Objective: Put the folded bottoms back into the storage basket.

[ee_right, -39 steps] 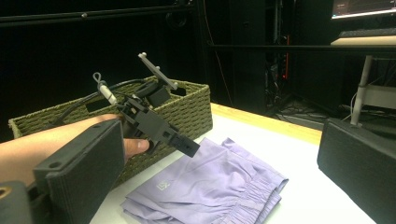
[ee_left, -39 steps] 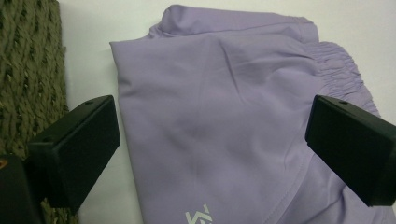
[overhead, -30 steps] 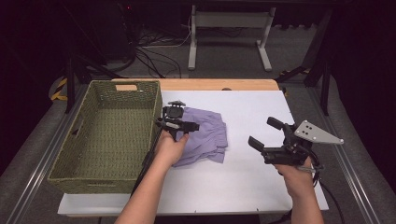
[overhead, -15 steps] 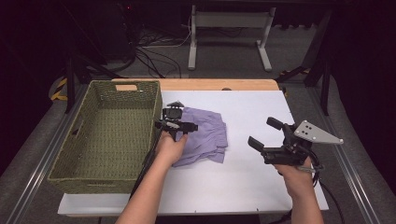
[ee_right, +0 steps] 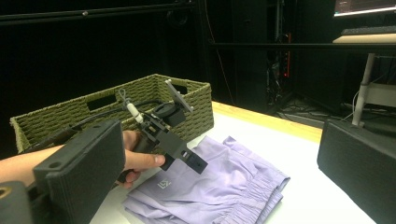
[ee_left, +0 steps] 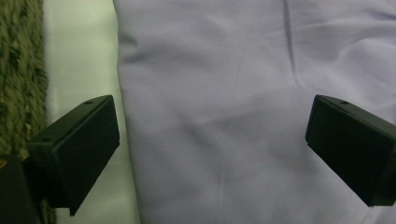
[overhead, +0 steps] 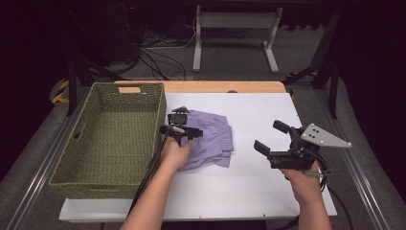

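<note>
On white table (overhead: 249, 191), w/ wooden strip along far edge: woven green basket (overhead: 112, 139) along left edge, handle cut-outs in walls, nothing seen inside. Just right of basket, near table centre: folded lilac garment (overhead: 213, 139), elastic waistband toward right side, small logo on fabric in right gripper view (ee_right: 163, 184). Lying flat, touching neither basket nor table edge.

Over garment's left part, next to basket wall: left gripper (overhead: 181, 130), held in left hand (overhead: 174, 153), pointing down at cloth. Jaws spread wide in left gripper view, lilac fabric (ee_left: 219, 116) between them, one jaw over bare strip of table beside basket weave; nothing gripped. Can't tell if tips touch cloth.

Toward right edge, well apart from garment: right gripper (overhead: 270, 139) in right hand (overhead: 301, 179), raised off table, grey three-cornered plate on top, aimed left at garment. Jaws wide apart, empty; cable trailing back toward near right corner.
</note>
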